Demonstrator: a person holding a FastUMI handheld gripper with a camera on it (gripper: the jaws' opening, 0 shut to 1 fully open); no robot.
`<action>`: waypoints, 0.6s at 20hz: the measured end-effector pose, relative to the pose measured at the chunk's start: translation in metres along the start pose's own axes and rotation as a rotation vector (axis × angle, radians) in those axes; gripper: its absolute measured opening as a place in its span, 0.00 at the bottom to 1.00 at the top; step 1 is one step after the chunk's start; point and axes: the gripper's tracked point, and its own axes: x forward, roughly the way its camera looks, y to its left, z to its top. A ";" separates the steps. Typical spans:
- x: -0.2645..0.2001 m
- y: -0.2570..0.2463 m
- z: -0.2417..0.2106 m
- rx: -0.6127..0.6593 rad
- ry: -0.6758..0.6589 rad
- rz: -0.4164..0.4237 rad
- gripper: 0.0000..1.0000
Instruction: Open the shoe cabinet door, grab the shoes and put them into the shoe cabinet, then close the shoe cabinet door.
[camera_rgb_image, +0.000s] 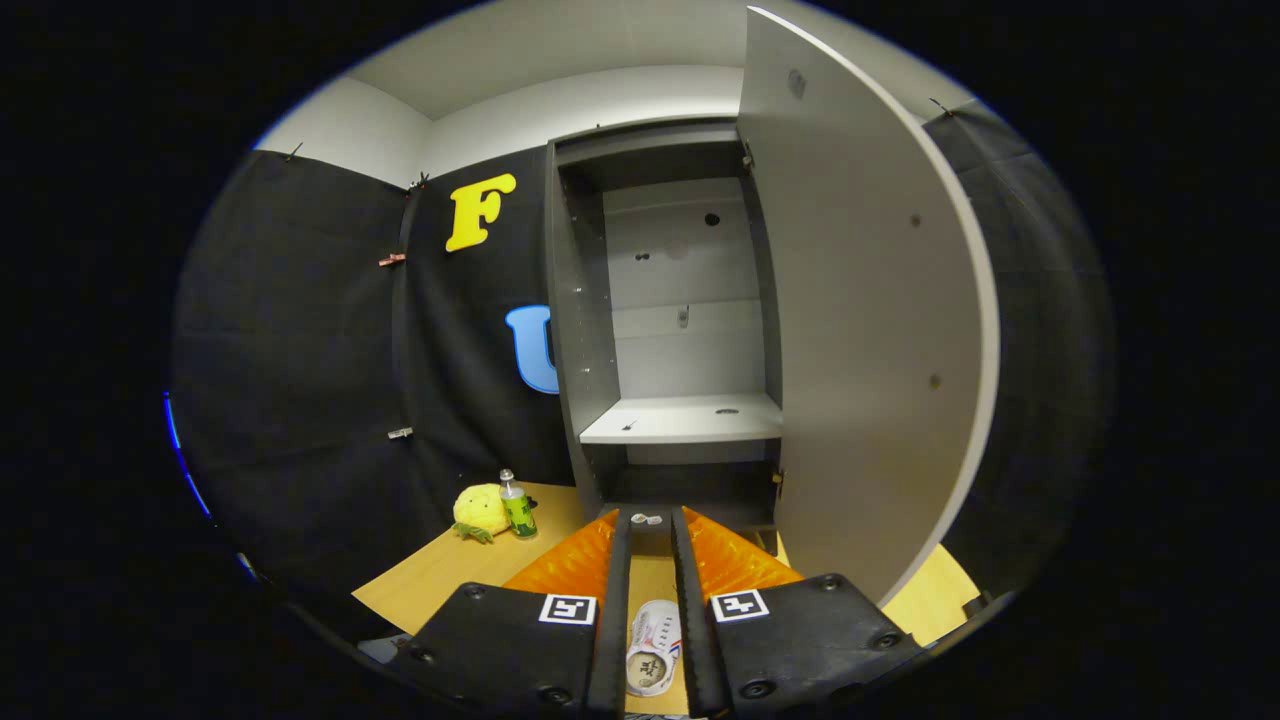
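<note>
As the door is already swung wide, the lines below judge the moment from the tool's camera.

Cabinet: the shoe cabinet (665, 330) stands at 12 o'clock, beyond the fingers, on the worktop (450, 580); its shelf (685, 418) is bare.

Door: the cabinet door (860, 300) hangs open at 2 o'clock, near the right finger.

Tool: the tool (650, 530) has its fingers a little apart, with a narrow gap; they press on nothing.

Shoe: a white shoe (652, 645) lies low in the gap between the fingers, at 6 o'clock; only part of it shows.

Risk: I judge the gap may be too narrow for the shoe, so the tool could push it away; the right finger could also knock the door.

Unclear: whether a second shoe exists, and what the cabinet's dark bottom holds.

Bystanders: a yellow plush toy (480, 510) and a small bottle (517, 505) at 10 o'clock.
</note>
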 end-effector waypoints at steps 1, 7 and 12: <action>0.007 0.005 -0.016 0.009 0.015 -0.004 0.27; 0.035 0.010 -0.146 0.040 0.187 -0.087 0.27; 0.045 0.001 -0.236 0.042 0.323 -0.142 0.27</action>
